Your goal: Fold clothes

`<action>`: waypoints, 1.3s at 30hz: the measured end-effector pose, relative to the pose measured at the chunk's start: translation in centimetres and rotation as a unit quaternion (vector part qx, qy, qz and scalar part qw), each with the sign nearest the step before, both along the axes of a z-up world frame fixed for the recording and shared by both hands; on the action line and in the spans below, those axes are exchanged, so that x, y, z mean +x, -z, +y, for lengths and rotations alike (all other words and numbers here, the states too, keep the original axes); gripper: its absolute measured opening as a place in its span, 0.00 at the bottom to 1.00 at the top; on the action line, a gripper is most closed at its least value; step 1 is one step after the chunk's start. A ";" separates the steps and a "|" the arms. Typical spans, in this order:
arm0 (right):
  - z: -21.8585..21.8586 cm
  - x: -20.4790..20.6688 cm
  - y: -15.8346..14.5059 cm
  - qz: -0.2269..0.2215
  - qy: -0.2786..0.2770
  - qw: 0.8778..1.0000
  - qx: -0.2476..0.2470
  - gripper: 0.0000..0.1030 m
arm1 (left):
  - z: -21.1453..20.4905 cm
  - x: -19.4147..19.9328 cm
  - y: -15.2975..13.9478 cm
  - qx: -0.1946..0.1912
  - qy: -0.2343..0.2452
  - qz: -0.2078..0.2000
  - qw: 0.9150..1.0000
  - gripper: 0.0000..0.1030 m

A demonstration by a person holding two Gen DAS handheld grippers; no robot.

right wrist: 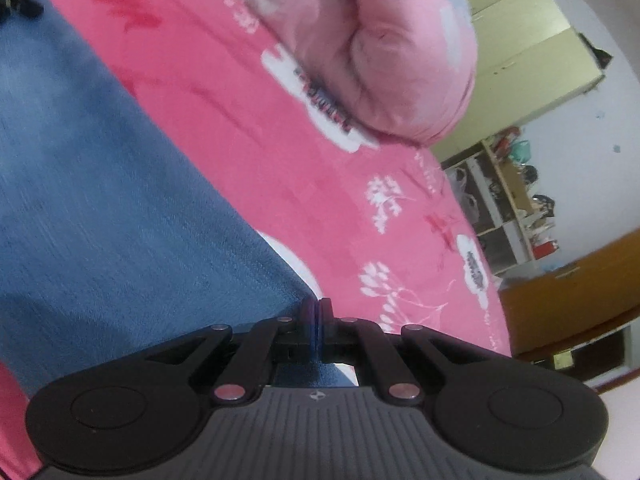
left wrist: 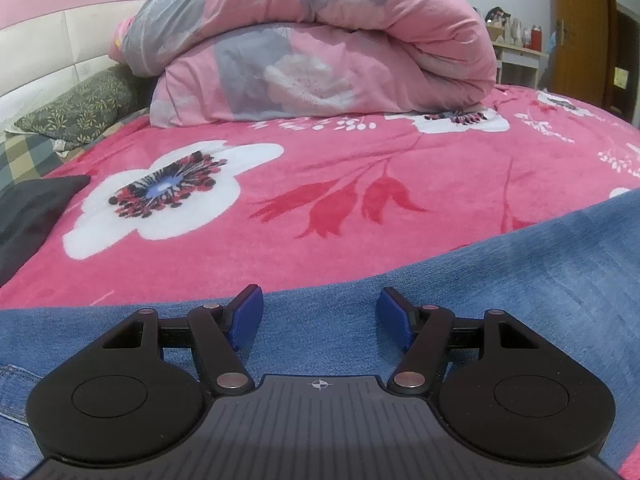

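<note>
One pink floral bedspread (left wrist: 320, 216) carries one rolled quilt (left wrist: 320, 40) at twelve o'clock. One pair of jeans (left wrist: 520, 280) lies flat across six o'clock. The left gripper (left wrist: 320, 316) angles down over the denim, jaws wide, holding nothing. The right gripper (right wrist: 317, 312) is rolled sideways at the denim's edge, jaws fully together.

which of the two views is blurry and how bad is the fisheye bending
Left wrist view: sharp, the weave of the blue denim jeans is crisp, though the pink floral bedspread bows upward. Right wrist view: tilted and motion-smeared, so jeans and rolled pink quilt look soft; corners dark in both.
</note>
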State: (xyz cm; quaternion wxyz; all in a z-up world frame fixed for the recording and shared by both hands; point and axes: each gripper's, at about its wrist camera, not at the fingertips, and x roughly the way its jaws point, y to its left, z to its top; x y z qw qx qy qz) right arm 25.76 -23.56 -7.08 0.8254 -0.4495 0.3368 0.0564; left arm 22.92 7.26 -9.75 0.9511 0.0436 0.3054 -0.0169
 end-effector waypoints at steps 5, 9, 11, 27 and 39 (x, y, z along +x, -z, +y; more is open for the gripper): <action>-0.8 1.9 2.8 0.023 0.012 0.999 0.021 0.00 | 0.0 0.0 0.1 0.002 0.000 0.000 1.000 0.64; -2.5 3.3 3.5 0.046 0.046 0.994 0.091 0.01 | 0.0 0.1 0.2 0.002 0.000 0.000 1.000 0.64; -4.0 3.6 1.8 0.049 0.073 0.986 0.142 0.15 | 0.0 0.1 0.2 0.002 0.000 0.000 1.000 0.64; -27.8 -15.1 -0.4 0.030 0.436 0.583 0.685 0.65 | -0.3 0.0 0.3 0.013 -0.003 -0.003 1.000 0.66; -27.0 -11.3 3.9 0.045 0.410 0.567 0.713 0.18 | -0.3 0.0 0.4 0.015 -0.003 -0.004 1.000 0.66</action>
